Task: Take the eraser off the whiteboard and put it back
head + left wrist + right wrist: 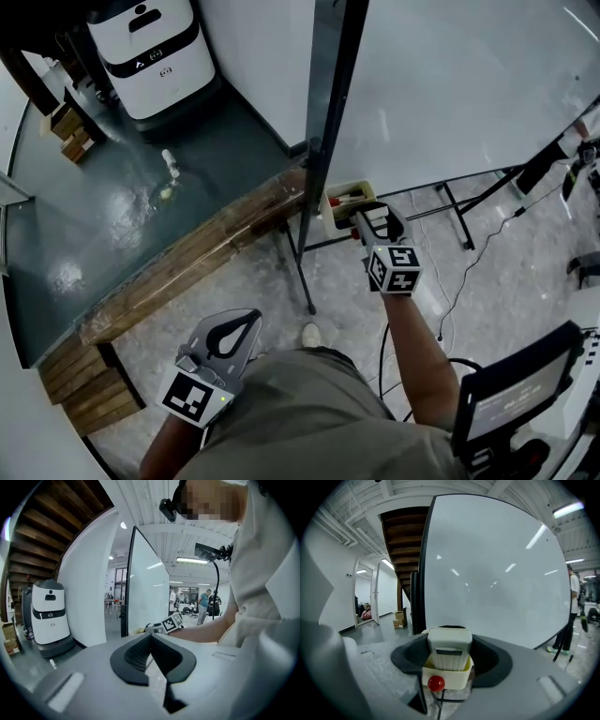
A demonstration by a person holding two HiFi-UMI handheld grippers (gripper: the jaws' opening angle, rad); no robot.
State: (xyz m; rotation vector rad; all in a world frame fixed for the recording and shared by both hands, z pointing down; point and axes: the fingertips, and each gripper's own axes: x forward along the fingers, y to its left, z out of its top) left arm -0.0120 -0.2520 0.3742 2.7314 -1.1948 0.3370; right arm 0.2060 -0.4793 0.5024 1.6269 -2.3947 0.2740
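No legible txt: print on white robot [150,56] & screen [511,401] too small to read.

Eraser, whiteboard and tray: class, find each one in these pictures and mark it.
eraser [450,641], right gripper view, on its white front face.
whiteboard [497,573], right gripper view, on its bare white surface.
tray [457,678], right gripper view, on its cream front wall.

Ceiling-light glare on whiteboard [487,573], fisheye-warped edges

Your shirt [319,422] is khaki and short-sleeved. Your left gripper [246,324] and right gripper [371,216] are grey with black pads, a black-and-white marker cube [394,268] behind each.
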